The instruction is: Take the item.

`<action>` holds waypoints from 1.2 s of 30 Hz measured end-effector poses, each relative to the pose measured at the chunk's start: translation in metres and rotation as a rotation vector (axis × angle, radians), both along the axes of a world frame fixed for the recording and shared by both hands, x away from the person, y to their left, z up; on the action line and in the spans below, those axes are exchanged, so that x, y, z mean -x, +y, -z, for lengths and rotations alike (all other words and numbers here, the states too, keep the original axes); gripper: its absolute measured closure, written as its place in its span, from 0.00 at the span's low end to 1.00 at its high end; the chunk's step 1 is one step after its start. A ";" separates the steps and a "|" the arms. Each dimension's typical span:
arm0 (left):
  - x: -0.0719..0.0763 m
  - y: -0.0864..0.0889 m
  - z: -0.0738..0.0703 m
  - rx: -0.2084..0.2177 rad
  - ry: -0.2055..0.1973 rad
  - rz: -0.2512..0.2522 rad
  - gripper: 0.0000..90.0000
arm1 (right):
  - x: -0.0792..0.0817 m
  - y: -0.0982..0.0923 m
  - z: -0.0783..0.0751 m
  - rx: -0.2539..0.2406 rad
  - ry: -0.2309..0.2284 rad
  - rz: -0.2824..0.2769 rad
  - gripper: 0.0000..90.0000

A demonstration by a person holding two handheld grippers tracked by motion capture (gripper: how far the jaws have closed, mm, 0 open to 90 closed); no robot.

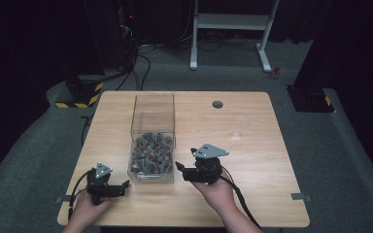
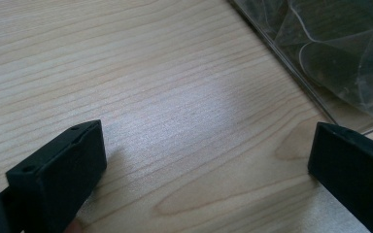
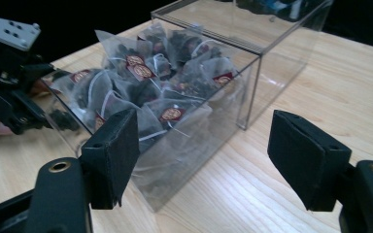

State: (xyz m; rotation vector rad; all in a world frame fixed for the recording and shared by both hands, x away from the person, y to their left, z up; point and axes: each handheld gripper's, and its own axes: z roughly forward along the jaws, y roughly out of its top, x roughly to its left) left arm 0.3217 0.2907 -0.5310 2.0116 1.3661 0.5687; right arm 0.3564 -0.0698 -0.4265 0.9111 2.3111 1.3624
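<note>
With both the left gripper (image 1: 125, 185) and right gripper (image 1: 178, 166) open and empty, we should reach gently into the clear plastic box (image 1: 152, 180) on the wooden bench (image 1: 252, 160) for one pyramid tea bag (image 3: 172, 115).

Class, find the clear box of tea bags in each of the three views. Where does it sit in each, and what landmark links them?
High view: the clear box stands mid-table, between the two grippers.
Left gripper view: one corner of it fills the top right.
Right gripper view: it spans the centre, just beyond the fingers.
Shared landmark: the wooden table.
</note>
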 end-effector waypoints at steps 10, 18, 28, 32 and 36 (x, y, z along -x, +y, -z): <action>0.000 0.000 0.000 0.000 0.000 0.000 0.01 | -0.001 0.015 -0.002 -0.011 0.016 -0.039 0.41; 0.000 0.000 0.000 0.000 0.000 0.000 0.01 | -0.002 0.025 -0.002 -0.011 0.009 -0.052 0.42; 0.000 0.000 0.000 0.000 0.000 0.000 0.01 | -0.003 0.036 -0.001 0.000 0.011 -0.074 0.42; 0.000 0.000 0.000 0.000 0.000 0.000 0.01 | -0.003 0.042 -0.001 0.002 0.012 -0.086 0.43; 0.000 0.000 0.000 0.000 0.000 0.000 0.01 | -0.003 0.046 -0.001 0.007 0.003 -0.098 0.45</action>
